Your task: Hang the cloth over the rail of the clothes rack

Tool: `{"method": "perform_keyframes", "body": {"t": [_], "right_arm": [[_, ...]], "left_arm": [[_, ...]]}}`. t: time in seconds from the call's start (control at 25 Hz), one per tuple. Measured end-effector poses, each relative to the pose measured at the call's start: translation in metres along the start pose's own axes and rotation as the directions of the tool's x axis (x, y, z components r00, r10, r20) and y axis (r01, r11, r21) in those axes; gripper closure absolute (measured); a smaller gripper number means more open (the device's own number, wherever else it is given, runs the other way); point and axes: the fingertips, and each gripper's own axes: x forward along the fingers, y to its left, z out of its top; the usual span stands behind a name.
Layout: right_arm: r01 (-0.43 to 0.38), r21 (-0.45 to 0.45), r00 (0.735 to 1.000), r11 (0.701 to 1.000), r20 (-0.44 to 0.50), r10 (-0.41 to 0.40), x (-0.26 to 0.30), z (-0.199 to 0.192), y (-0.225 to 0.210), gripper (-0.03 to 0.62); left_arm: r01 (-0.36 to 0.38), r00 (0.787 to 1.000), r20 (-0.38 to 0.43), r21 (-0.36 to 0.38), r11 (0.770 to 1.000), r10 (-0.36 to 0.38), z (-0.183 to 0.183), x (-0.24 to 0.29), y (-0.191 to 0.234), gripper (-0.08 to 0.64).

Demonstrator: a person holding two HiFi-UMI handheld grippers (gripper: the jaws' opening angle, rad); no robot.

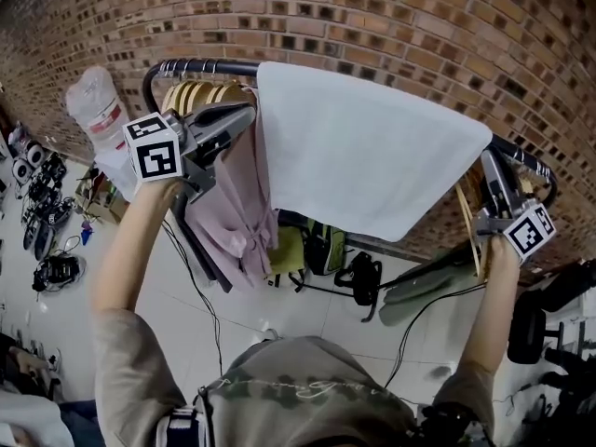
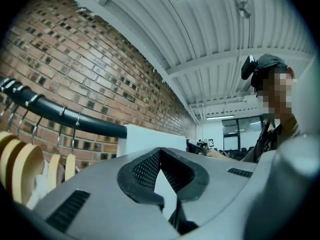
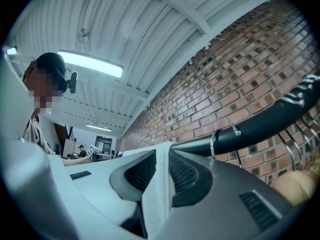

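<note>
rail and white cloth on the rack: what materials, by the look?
The rail: likely metal tube with a glossy black coating; it bends smoothly and shows highlights. The cloth: soft fabric, matte white, maybe cotton; it drapes limply over the rail.

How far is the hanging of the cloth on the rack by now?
Done: the white cloth lies draped over the rail. In hand: the right tongs grip its edge; the left tongs are shut beside it. Left: release the right side.

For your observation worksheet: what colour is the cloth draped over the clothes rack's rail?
The cloth is plain white, clearest in the head view.
</note>
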Motion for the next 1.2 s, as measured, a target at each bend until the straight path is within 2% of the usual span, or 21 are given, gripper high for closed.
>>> {"method": "perform_keyframes", "body": {"t": [0.12, 0.28, 0.4, 0.48, 0.56, 0.6, 0.64, 0.76, 0.88, 1.08, 1.2], "right_arm": [[0.006, 0.007, 1.000, 1.000, 0.009, -0.006, -0.001, -0.002, 0.007, 0.512], [0.028, -0.032, 0.999, 0.999, -0.039, -0.030, -0.009, -0.013, 0.023, 0.512], [-0.012, 0.077, 0.999, 0.997, -0.048, 0.015, -0.013, -0.021, 0.050, 0.512], [-0.046, 0.110, 0.998, 0.993, -0.046, 0.051, -0.015, -0.028, 0.073, 0.512], [-0.039, 0.069, 0.997, 0.997, -0.064, 0.043, -0.018, -0.038, 0.090, 0.515], [-0.022, 0.044, 0.997, 0.999, -0.067, 0.025, -0.021, -0.042, 0.096, 0.568], [-0.006, 0.029, 0.998, 1.000, -0.067, 0.008, -0.024, -0.047, 0.101, 0.584], [0.015, 0.004, 0.997, 1.000, -0.070, -0.015, -0.031, -0.064, 0.118, 0.584], [0.005, -0.005, 0.996, 1.000, -0.090, -0.005, -0.036, -0.072, 0.141, 0.584], [-0.012, -0.006, 0.996, 1.000, -0.091, 0.011, -0.062, -0.091, 0.184, 0.584], [-0.027, 0.009, 0.996, 1.000, -0.082, 0.027, -0.084, -0.099, 0.200, 0.584]], "left_arm": [[0.051, 0.999, 0.020, -0.012, 0.999, -0.050, -0.002, 0.002, -0.014, 0.554], [0.047, 0.998, 0.044, 0.013, 0.999, -0.048, -0.006, 0.001, -0.019, 0.554], [0.060, 0.998, 0.022, 0.017, 0.998, -0.061, -0.015, 0.000, -0.022, 0.554], [0.085, 0.996, 0.002, 0.011, 0.996, -0.085, -0.025, 0.005, -0.023, 0.554], [0.131, 0.991, 0.002, -0.012, 0.991, -0.131, -0.034, 0.010, -0.028, 0.554], [0.158, 0.987, 0.002, -0.022, 0.987, -0.158, -0.038, 0.013, -0.032, 0.554], [0.181, 0.983, -0.002, -0.026, 0.983, -0.181, -0.043, 0.014, -0.035, 0.554], [0.213, 0.977, -0.019, -0.021, 0.977, -0.213, -0.054, 0.016, -0.037, 0.554], [0.197, 0.980, -0.005, -0.022, 0.980, -0.197, -0.062, 0.012, -0.043, 0.554], [0.129, 0.991, -0.053, 0.057, 0.990, -0.126, -0.093, 0.004, -0.083, 0.554], [0.096, 0.994, -0.055, 0.023, 0.995, -0.095, -0.107, -0.001, -0.121, 0.554]]}}
